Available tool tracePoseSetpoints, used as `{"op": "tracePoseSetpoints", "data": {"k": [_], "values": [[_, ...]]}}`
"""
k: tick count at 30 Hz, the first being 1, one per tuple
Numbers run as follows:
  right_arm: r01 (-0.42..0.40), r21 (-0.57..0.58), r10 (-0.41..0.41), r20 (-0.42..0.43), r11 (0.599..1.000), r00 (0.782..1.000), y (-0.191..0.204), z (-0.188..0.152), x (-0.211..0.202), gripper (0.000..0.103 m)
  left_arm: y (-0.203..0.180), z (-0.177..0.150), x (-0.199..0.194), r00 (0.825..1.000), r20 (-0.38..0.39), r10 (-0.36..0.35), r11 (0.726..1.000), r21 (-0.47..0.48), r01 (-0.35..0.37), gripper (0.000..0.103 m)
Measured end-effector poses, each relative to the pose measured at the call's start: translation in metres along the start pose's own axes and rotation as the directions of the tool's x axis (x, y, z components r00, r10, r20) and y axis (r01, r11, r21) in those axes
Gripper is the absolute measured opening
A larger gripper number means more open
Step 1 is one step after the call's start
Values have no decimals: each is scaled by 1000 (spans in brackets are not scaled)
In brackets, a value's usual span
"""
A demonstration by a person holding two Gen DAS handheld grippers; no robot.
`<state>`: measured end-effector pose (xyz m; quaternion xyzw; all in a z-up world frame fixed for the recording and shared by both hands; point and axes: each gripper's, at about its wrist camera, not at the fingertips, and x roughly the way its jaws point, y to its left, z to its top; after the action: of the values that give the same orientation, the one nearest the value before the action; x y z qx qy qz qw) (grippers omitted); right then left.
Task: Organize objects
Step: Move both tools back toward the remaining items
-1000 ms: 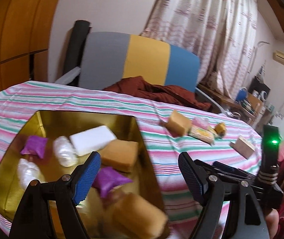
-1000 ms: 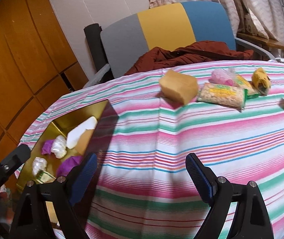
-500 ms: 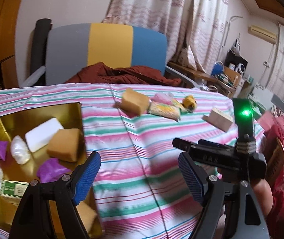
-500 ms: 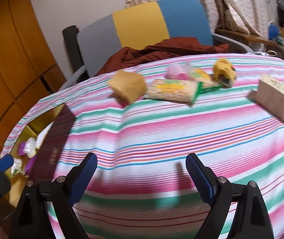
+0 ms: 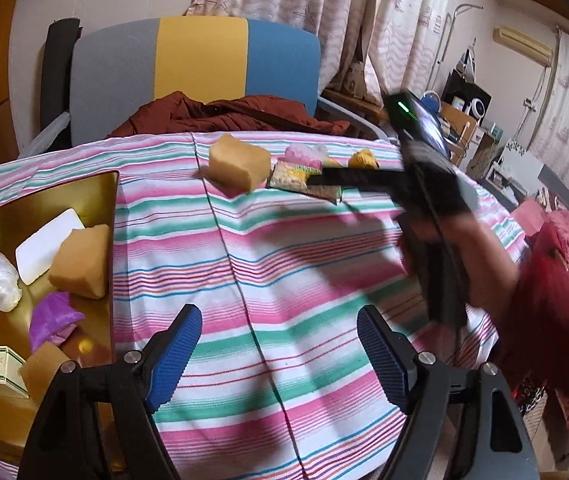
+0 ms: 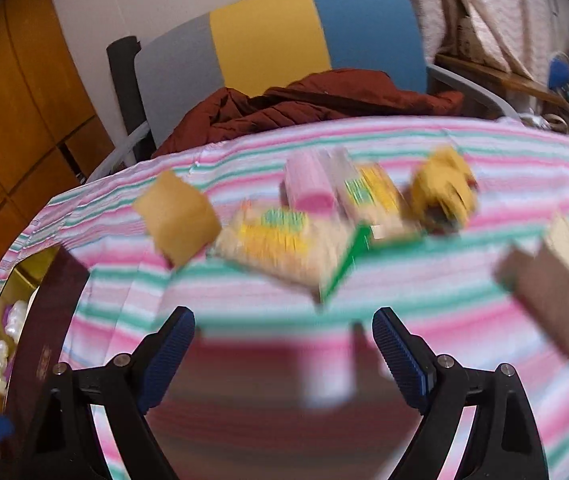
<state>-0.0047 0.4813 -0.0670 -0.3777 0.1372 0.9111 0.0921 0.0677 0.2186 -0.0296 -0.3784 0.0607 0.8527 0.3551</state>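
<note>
Reaching toward the loose items: right gripper (image 6: pixel 283 354) jaws wide apart, nothing between them, aimed at the snack packet (image 6: pixel 280 246) lying flat just ahead on the cloth (image 6: pixel 424 304), its long axis running across the jaw gap. Left gripper (image 5: pixel 278 354) also wide, empty, well short of it, beside the gold tray (image 5: pixel 84 196). Right hand is nearer; judged next pick
</note>
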Motion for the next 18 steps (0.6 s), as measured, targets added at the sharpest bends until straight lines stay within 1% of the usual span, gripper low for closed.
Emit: {"op": "tracePoseSetpoints", "data": {"k": [1,3,6,8,10,13,15,16,17,18], "values": [[27,-39,-26,24,999,999,3,10,5,91,-1,-1,0,1000,-2,5,1000,6,-5,81],[38,-120,-32,46,992,998,8,25,14,91,-1,-2,0,1000,-9,11,1000,10,-11,81],[24,-229,-20,19,973,1000,16,35,31,91,1,-3,0,1000,-16,16,1000,2,-16,81],[14,-266,-18,-15,964,1000,17,36,41,91,3,-3,1,1000,-21,15,1000,-10,-15,81],[-23,-247,9,-55,969,998,15,35,49,91,5,-3,1,1000,-19,14,1000,-20,-14,81],[-129,-136,113,-120,982,986,4,26,51,91,6,-3,3,1000,-20,8,999,-33,-9,81],[-193,-67,185,-110,979,977,3,14,41,92,6,-2,4,1000,-23,3,999,-36,-4,81],[-236,-46,230,-103,971,968,3,7,34,93,6,-2,5,1000,-24,1,999,-36,-2,81],[-291,-25,287,-103,957,952,5,-1,28,93,5,-2,6,1000,-25,0,999,-35,-1,81],[-321,-16,318,-101,947,943,7,-8,23,93,5,-2,7,1000,-25,-2,999,-35,1,81]]}}
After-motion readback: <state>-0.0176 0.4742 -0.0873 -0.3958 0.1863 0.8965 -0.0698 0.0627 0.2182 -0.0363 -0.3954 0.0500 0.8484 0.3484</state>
